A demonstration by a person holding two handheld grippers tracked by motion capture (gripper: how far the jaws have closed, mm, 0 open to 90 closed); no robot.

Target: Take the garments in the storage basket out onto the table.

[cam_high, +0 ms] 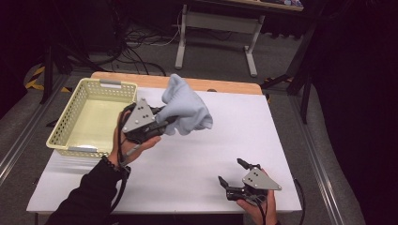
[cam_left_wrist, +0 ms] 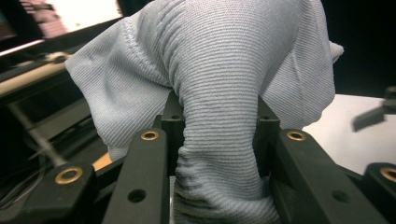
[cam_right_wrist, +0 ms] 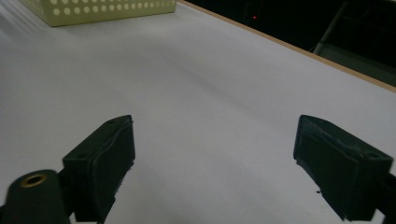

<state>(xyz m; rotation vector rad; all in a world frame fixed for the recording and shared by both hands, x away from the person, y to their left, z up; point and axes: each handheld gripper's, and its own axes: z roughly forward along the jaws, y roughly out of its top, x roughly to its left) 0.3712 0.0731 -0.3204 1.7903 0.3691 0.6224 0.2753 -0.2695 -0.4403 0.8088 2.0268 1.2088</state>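
Note:
A pale blue knitted cloth (cam_high: 185, 108) hangs bunched in the air above the white table (cam_high: 225, 136), just right of the basket. My left gripper (cam_high: 165, 123) is shut on it. In the left gripper view the cloth (cam_left_wrist: 219, 93) is squeezed between the two black jaws and bulges above them. My right gripper (cam_high: 231, 171) rests low near the table's front right edge, open, with nothing between its fingers. The right gripper view has its two black pads (cam_right_wrist: 109, 154) wide apart over bare table (cam_right_wrist: 196, 102).
A cream perforated basket (cam_high: 91, 117) stands at the table's back left, with its corner (cam_right_wrist: 98, 10) in the right gripper view. A wooden strip (cam_high: 220, 85) runs along the far edge. Beyond it are cables and a desk frame (cam_high: 218, 28) on the floor.

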